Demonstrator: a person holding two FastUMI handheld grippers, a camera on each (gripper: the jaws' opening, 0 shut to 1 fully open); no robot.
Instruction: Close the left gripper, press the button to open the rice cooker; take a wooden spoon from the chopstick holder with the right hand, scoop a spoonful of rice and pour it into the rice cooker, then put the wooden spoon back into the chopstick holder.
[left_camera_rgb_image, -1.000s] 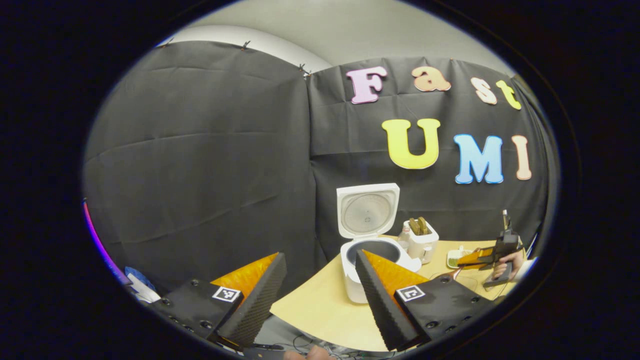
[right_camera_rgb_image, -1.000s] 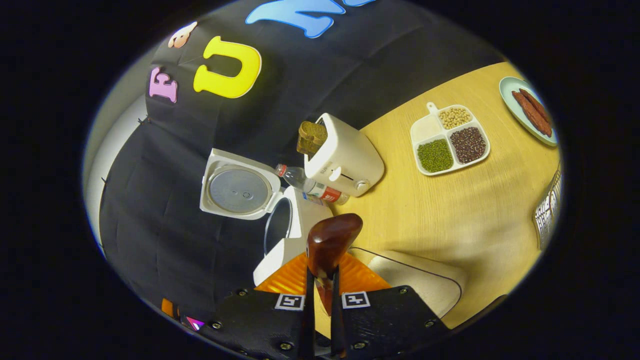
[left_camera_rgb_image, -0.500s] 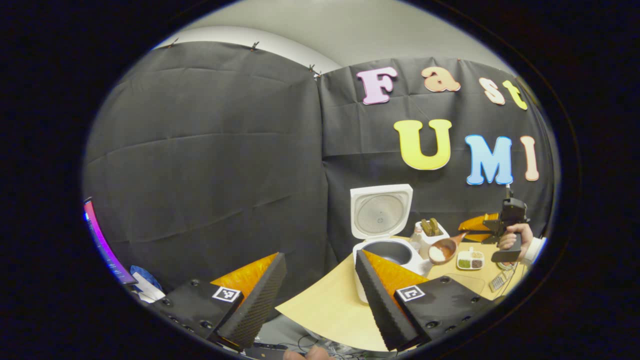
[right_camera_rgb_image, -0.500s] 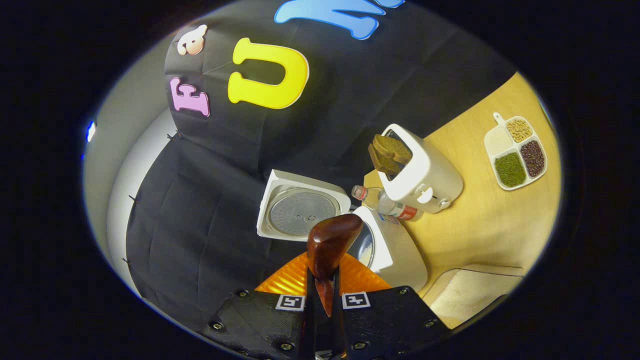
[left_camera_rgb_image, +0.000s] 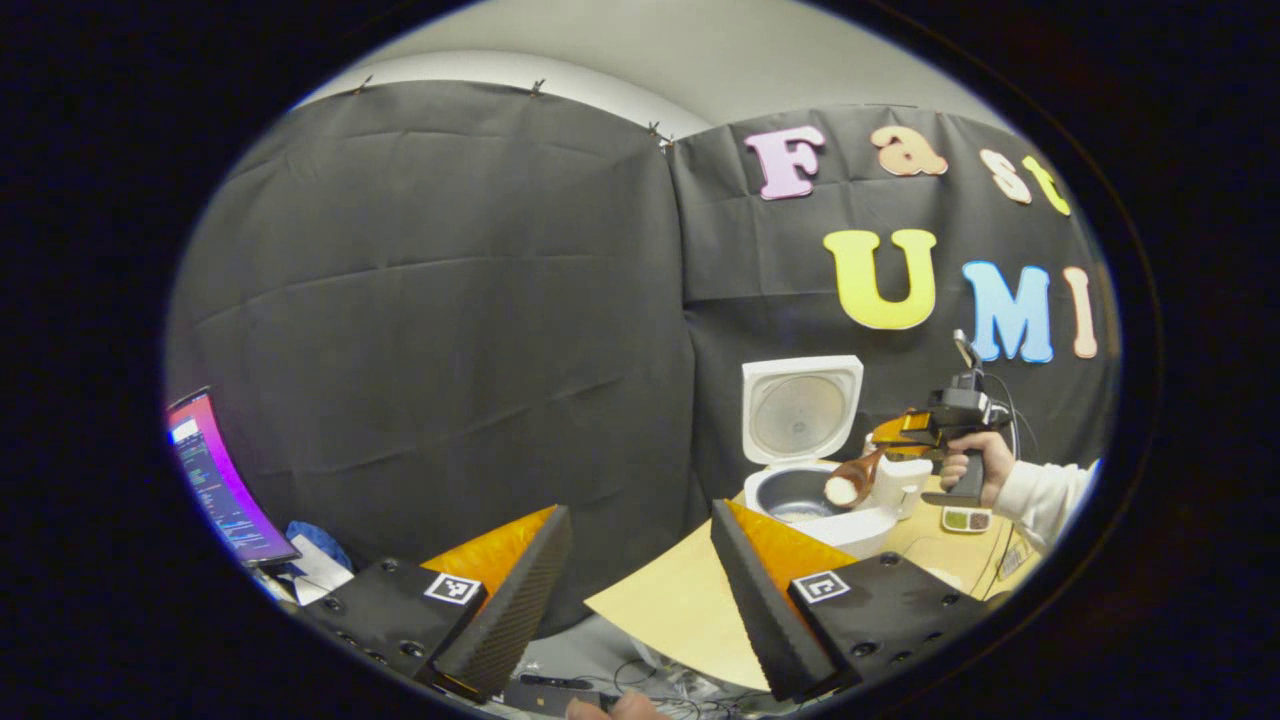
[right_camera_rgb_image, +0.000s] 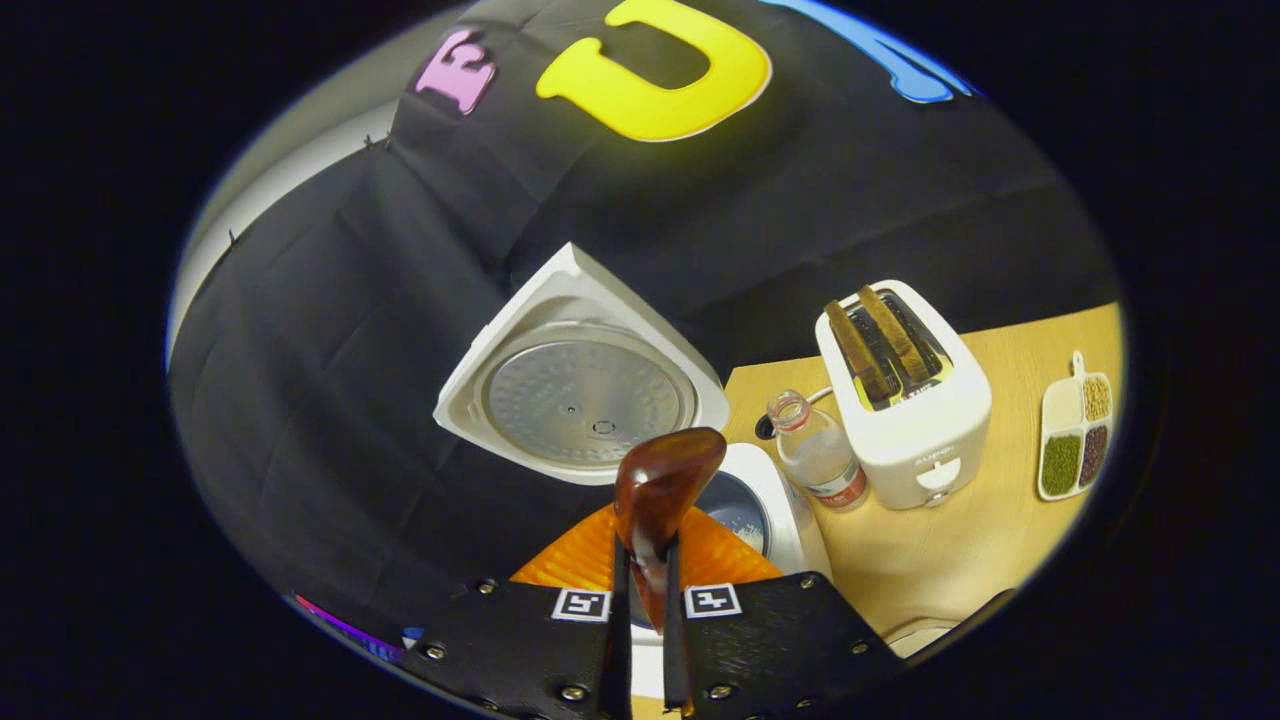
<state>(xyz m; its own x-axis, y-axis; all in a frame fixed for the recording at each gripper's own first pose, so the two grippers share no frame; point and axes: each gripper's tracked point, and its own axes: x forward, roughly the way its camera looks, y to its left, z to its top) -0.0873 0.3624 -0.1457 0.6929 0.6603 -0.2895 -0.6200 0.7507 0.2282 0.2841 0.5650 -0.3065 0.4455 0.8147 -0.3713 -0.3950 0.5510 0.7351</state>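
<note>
One rice cooker (right_camera_rgb_image: 770, 520) is standing open on the one table (right_camera_rgb_image: 960, 560), with one wooden spoon (right_camera_rgb_image: 662, 490) over it, one plastic bottle (right_camera_rgb_image: 815, 452) beside it and one toaster (right_camera_rgb_image: 915, 420) that is holding two slices of toast (right_camera_rgb_image: 875, 345). One divided dish (right_camera_rgb_image: 1072, 440) is sitting farther along, showing four compartments. Two grippers are working, the left gripper (left_camera_rgb_image: 640, 560) and the right gripper (right_camera_rgb_image: 640, 600), and one monitor (left_camera_rgb_image: 215, 480) is glowing off to the side.

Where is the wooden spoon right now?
The wooden spoon is clamped in the right gripper. In the left gripper view its bowl, holding rice, tips over the open rice cooker, just left of the toaster.
</note>
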